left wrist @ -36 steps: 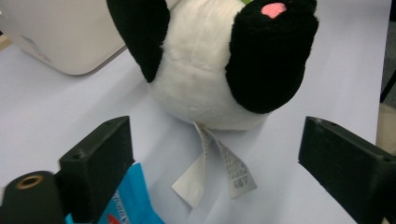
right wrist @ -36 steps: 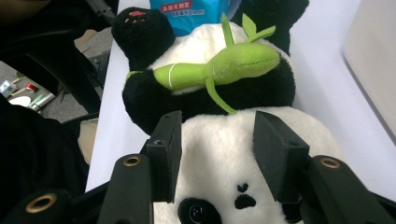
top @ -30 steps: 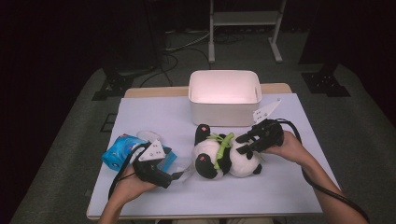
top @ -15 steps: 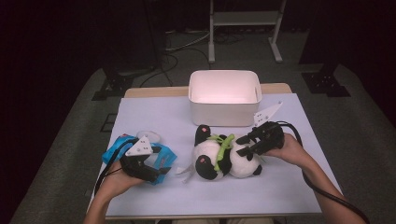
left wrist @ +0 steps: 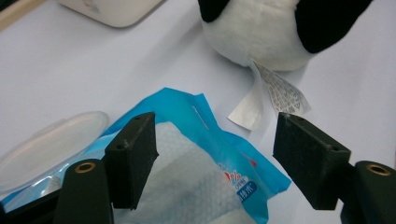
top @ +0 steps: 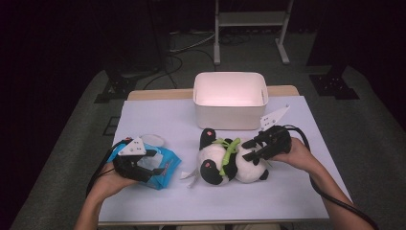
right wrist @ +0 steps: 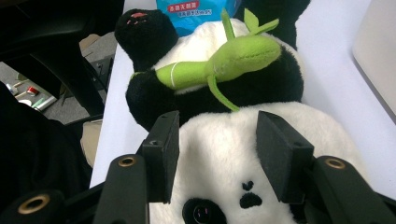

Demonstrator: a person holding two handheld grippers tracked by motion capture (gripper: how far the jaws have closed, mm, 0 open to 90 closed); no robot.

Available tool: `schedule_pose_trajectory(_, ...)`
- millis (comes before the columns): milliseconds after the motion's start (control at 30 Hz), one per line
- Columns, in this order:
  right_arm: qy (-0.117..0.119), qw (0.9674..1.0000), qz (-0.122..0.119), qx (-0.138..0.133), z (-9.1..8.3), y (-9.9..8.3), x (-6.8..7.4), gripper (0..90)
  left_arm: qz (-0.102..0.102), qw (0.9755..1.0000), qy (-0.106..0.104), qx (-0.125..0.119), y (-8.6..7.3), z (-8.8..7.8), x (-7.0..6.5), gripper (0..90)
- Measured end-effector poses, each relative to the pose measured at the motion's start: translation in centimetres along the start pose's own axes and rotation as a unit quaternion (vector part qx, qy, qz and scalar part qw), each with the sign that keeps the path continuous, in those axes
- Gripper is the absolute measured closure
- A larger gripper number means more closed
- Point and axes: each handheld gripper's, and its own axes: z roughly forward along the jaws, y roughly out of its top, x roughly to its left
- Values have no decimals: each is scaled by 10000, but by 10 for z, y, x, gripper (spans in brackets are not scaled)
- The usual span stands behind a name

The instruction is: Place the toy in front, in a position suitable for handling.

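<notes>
While left fingers (left wrist: 212,163) close over wipes pack (left wrist: 205,154), right fingers (right wrist: 217,156) apart straddling panda (right wrist: 224,154)

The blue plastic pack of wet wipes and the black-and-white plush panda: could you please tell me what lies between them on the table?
In the left gripper view, only the panda's white fabric tags lie on the bare white tabletop between it and the wipes pack.

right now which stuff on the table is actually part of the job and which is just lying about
In the job:
- panda toy, right gripper open over its head
- blue wipes pack, left gripper open over it, jaws just been closing
- white bin, likely where they go

Lying about:
- clear round lid
- metal stand and cables on the floor
</notes>
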Motion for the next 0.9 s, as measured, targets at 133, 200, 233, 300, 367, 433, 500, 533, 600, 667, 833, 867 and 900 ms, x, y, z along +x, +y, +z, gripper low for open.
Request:
schedule_pose_trajectory(133, -4, 10000, 2, -3, 0, 0, 0, 488, 36, 10000, -71, 56, -3, 1, 2, 312)
schedule_pose_trajectory(200, -6, 10000, 1, -6, 0, 0, 0, 487, 88, 9998, -139, 67, -3, 1, 2, 324)
schedule_pose_trajectory(233, -11, 10000, 0, -9, 0, 0, 0, 486, 113, 9998, -156, 76, -3, 1, 2, 344)
schedule_pose_trajectory(300, -11, 10000, 1, -7, 0, 0, 0, 485, 117, 9997, -198, 95, -2, 1, 2, 344)
schedule_pose_trajectory(367, -15, 10000, -8, -4, 0, 0, 0, 483, 194, 9995, -220, 153, -1, 1, 3, 374)
schedule_pose_trajectory(433, -19, 10000, -9, -2, 0, 0, 1, 480, 217, 9993, -249, 202, -1, 1, 5, 380)
schedule_pose_trajectory(500, -24, 10000, -8, -9, 0, 0, 1, 480, 198, 9993, -273, 190, -1, 0, 6, 395)
schedule_pose_trajectory(533, -28, 10000, -14, -10, 0, 0, 1, 480, 221, 9991, -300, 209, -1, 0, 7, 410)
schedule_pose_trajectory(600, -29, 10000, -28, -7, 0, -1, 1, 480, 224, 9990, -318, 227, -2, -1, 8, 417)
schedule_pose_trajectory(667, -29, 10000, -36, -8, 0, -1, 1, 479, 267, 9987, -360, 255, -3, -2, 9, 434)
schedule_pose_trajectory(833, -32, 10000, -28, -12, 1, -1, 2, 477, 273, 9984, -371, 327, -6, -1, 12, 450)
schedule_pose_trajectory(867, -34, 10000, -32, -9, 1, -1, 2, 476, 256, 9984, -374, 341, -7, 0, 13, 461)
schedule_pose_trajectory(900, -36, 10000, -28, -9, 1, -1, 2, 474, 232, 9985, -354, 348, -9, 2, 14, 491)
